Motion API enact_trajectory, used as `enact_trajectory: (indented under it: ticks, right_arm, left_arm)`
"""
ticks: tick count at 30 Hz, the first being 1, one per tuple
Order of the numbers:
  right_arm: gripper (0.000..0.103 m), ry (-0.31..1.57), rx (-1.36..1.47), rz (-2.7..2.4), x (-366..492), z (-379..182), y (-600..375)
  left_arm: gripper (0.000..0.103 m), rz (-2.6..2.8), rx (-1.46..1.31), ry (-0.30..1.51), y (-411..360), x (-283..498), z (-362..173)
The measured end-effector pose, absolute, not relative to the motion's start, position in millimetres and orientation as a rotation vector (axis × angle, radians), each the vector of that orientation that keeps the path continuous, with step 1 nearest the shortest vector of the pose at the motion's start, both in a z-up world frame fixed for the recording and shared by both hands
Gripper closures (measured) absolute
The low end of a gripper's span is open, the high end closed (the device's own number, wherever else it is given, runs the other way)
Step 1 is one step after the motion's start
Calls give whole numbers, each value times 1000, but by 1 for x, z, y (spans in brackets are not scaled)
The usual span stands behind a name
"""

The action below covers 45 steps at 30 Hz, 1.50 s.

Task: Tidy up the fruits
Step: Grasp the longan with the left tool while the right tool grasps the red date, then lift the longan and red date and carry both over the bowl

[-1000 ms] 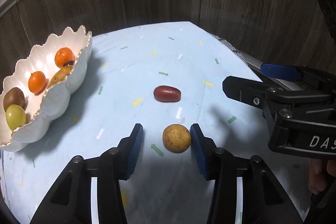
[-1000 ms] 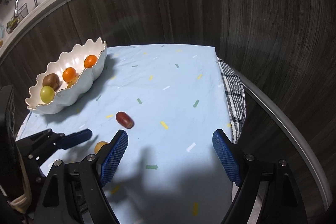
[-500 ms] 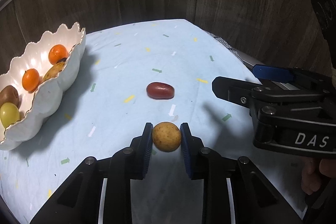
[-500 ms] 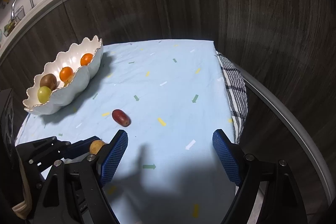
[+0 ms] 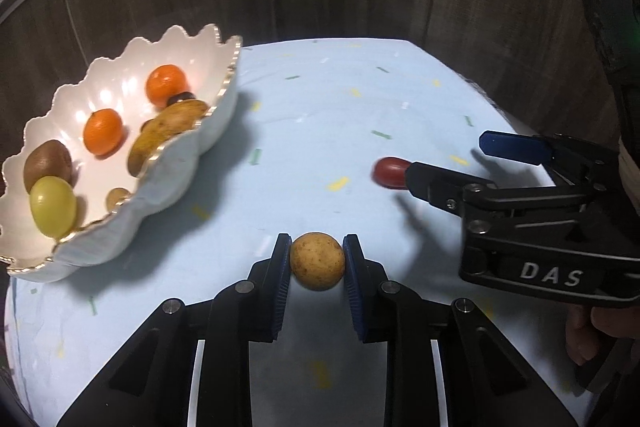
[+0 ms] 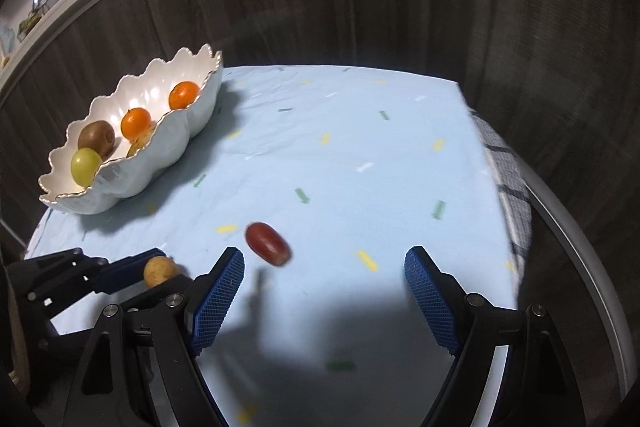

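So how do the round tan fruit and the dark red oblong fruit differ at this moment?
The tan fruit is round and speckled; the red fruit is oblong and glossy. The tan fruit is clamped between the left gripper pads; the red fruit lies free on the cloth, ahead of the open right gripper. Neither is in the bowl.

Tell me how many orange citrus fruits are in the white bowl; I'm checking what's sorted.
2. One orange fruit lies toward the far end of the white bowl; the other orange fruit sits mid-bowl, beside the kiwi. The near rim could hide more.
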State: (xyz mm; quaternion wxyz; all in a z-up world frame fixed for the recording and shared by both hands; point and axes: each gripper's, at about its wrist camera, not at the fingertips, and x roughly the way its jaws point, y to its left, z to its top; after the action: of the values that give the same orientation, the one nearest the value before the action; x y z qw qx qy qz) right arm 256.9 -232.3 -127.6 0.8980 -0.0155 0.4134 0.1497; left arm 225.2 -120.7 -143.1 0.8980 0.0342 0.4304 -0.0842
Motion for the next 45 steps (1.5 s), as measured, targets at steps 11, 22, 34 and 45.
enact_trajectory:
  ticks: [11, 22, 34, 45]
  right_arm:
    - [51, 891, -88, 340, 273, -139, -205]
    - [79, 896, -147, 330, 267, -137, -196]
    - [79, 867, -63, 299, 244, -107, -206]
    - [79, 826, -31, 290, 215, -75, -197]
  left_arm:
    - [77, -161, 43, 904, -105, 230, -142]
    - [77, -164, 31, 904, -104, 231, -141]
    - [77, -191, 18, 863, -100, 219, -113]
    - [77, -193, 0, 811, -83, 204, -81]
